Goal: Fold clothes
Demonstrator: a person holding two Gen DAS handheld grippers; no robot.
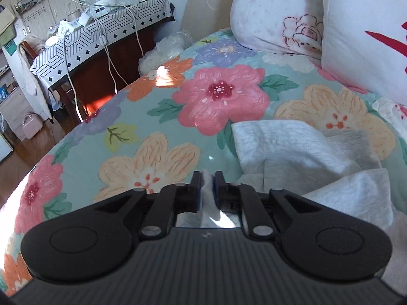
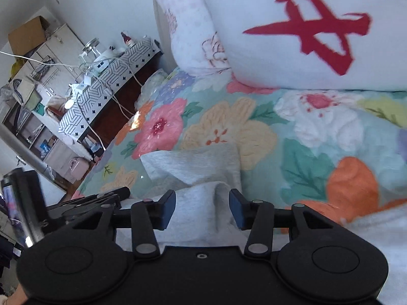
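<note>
Your left gripper (image 1: 206, 178) is clenched on a thin pinch of the grey garment (image 1: 292, 147); the fabric stands up between the pads in the lower centre of the left wrist view.

Your right gripper (image 2: 202, 200) is spread wide. A raised fold of the same grey garment (image 2: 201, 167) sits between its fingers, but neither pad touches cloth as far as I can tell, so call it released.

Garment location: on the floral bedspread (image 1: 152, 127), lower right of the left view and lower centre of the right view. It's crumpled, with several overlapping layers. In the left view one flat squared-off panel lies above the gripper and to its right, its corner aimed at the pink flower mid-frame. In the right view the visible stretch runs from the bottom of the frame up toward the pillows, so its long axis looks roughly vertical in frame. Hedge: the fisheye and the bunching make the true axis hard to call.

Context: white pillow with red brushstroke mark (image 2: 305, 30) upper right, floral pillow (image 1: 274, 10) beside it. Side table with patterned cloth (image 1: 101, 33) upper left, cables and a kettle on it. Your left gripper's body also shows at the lower left of the right view.
</note>
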